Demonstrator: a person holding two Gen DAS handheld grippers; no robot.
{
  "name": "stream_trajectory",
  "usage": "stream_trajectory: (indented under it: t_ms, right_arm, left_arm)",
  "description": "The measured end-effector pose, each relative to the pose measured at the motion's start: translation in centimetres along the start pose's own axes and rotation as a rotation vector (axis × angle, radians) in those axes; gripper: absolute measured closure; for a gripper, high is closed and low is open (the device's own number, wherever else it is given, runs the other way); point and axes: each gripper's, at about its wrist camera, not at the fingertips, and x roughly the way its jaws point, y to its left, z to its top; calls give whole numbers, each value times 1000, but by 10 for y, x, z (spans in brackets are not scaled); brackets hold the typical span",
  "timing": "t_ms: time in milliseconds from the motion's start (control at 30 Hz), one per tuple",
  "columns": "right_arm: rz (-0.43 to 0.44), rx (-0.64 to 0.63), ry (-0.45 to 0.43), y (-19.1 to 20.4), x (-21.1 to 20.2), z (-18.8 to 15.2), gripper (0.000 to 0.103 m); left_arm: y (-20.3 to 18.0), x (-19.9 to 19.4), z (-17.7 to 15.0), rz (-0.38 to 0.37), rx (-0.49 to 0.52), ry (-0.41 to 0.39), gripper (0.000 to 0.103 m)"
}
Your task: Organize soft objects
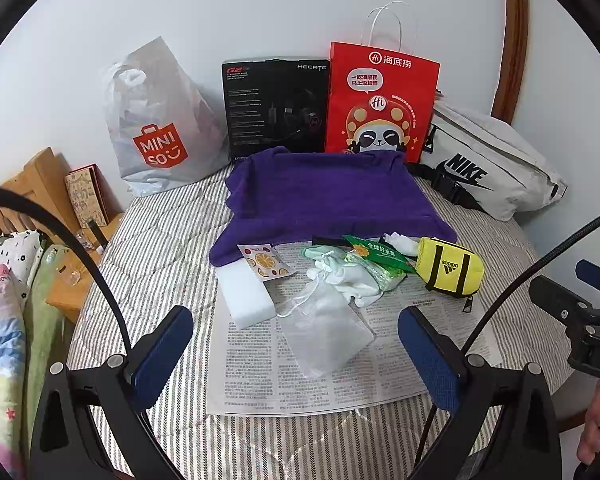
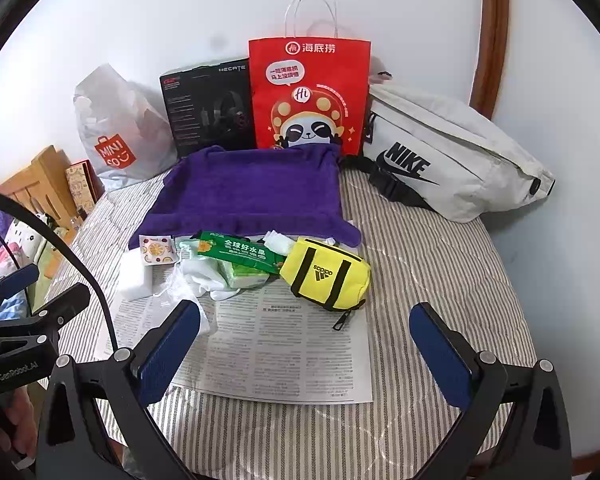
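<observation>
- Left gripper (image 1: 294, 354): fingers spread wide, holding nothing, hovering over the newspaper (image 1: 320, 376) just short of the mesh pouch (image 1: 326, 330).
- Right gripper (image 2: 304, 346): fingers likewise wide and empty, poised over the same newspaper on the striped bed (image 2: 440, 248), near the yellow mini bag (image 2: 327, 274).
- Soft items lie in a loose cluster at the near edge of the purple towel (image 1: 332, 200): white sponge block (image 1: 249, 295), white cloth (image 1: 354, 282), green tissue pack (image 1: 376, 260), yellow mini bag.
- Handling judgement: all appear light and yielding. The mesh pouch looks thin and limp; pinch a bunched edge or its drawstring, not the flat face.
- The sponge should compress; grip across its short sides.
- The yellow mini bag appears padded; take it across the body, since the zipper pull would likely slip.
- The tissue pack's wrapper looks slick; squeeze firmly.
</observation>
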Motion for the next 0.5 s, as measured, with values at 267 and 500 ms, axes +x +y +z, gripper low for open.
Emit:
stream_trajectory:
  t_ms: [267, 500]
  right_arm:
    - [2, -6, -4, 1, -3, 0, 0]
    - [3, -11, -9, 2, -6, -2, 0]
  left_arm:
    - [-1, -1, 0, 6, 2, 4, 0]
    - [0, -1, -1, 5, 1, 4, 0]
